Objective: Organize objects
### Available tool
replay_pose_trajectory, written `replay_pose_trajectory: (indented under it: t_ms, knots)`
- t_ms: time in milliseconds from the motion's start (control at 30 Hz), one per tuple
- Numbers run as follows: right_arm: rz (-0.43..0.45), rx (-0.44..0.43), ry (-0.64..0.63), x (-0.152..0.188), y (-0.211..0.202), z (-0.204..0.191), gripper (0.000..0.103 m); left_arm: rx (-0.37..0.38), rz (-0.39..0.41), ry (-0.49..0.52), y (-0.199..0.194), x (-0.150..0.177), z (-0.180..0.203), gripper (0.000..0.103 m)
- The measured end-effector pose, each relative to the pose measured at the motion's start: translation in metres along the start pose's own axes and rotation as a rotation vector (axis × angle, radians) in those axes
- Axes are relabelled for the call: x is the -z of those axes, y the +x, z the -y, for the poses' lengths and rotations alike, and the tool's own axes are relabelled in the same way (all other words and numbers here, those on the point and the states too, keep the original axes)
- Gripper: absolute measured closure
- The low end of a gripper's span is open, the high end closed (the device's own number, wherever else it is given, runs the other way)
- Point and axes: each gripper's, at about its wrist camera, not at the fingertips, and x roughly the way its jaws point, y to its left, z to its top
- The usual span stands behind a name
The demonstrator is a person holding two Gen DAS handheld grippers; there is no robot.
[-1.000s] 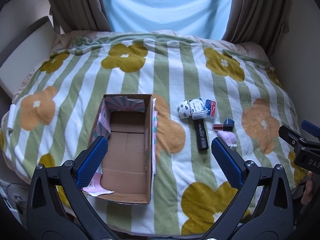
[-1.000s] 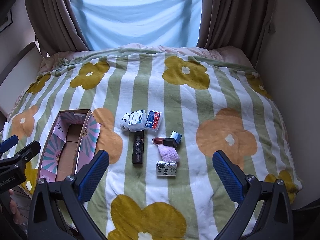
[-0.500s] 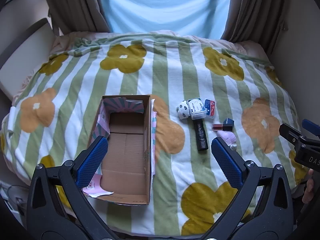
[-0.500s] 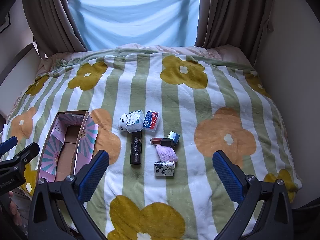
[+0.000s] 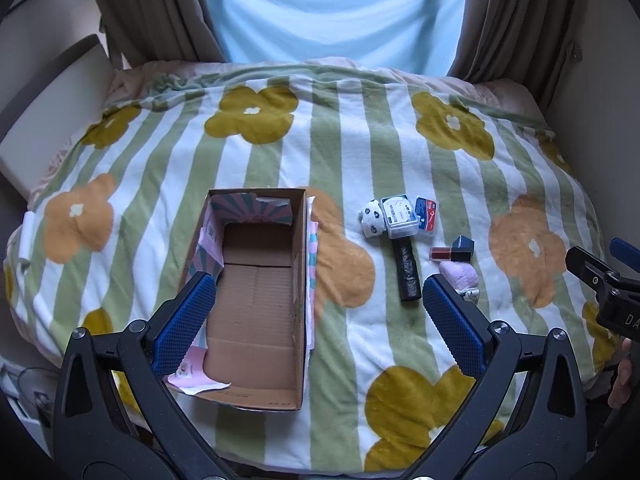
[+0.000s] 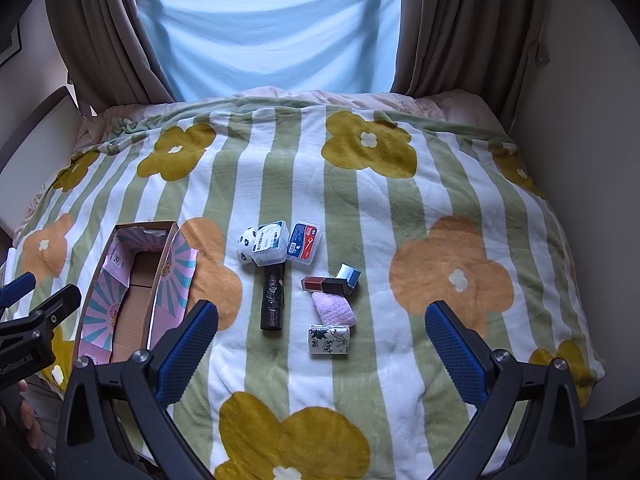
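An open cardboard box lies empty on the bed; it also shows at the left of the right wrist view. To its right lie several small items: a panda ball, a clear plastic case, a blue-red floss box, a black roll, a red and black lipstick, a pink cloth and a tissue pack. My left gripper is open and empty above the box's near end. My right gripper is open and empty above the tissue pack.
A striped flower blanket covers the bed. Brown curtains and a blue sheet hang behind it. A wall stands close on the right. A white headboard is on the left.
Both grippers have crept slightly; the views have shifted a little. Nothing on the bed has moved.
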Motion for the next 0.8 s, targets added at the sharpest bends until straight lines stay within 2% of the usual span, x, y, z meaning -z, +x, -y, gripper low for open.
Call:
replay_pose_trajectory:
  t_ms: [800]
  knots:
    - [-0.001, -0.001, -0.001, -0.0018, 0.0022, 0.0002, 0.000, 0.038, -0.021, -0.021, 0.0086, -0.0030, 0.0019, 0.001]
